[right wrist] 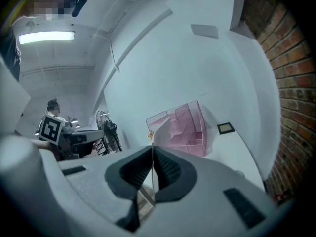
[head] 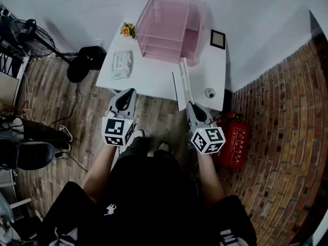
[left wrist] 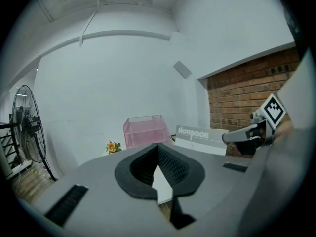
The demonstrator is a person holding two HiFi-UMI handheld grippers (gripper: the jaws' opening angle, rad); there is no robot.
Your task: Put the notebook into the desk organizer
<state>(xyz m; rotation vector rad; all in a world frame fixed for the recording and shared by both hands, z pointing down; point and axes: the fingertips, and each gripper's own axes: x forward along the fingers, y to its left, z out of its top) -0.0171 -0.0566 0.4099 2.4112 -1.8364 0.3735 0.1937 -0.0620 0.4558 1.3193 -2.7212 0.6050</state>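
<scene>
The pink organizer (head: 171, 29) stands at the back of the white table (head: 148, 76), against the wall, and its shelves look bare. The right gripper (head: 193, 111) is clamped on the notebook (head: 184, 81), which stands on edge over the table's front edge and points toward the organizer. The left gripper (head: 125, 99) is closed with nothing in it, just off the front edge. Bare tabletop lies between notebook and organizer. A pack of wipes (head: 122, 64) and a flower (head: 127, 31) sit to the left, and a small black frame (head: 218, 39) sits to the right.
</scene>
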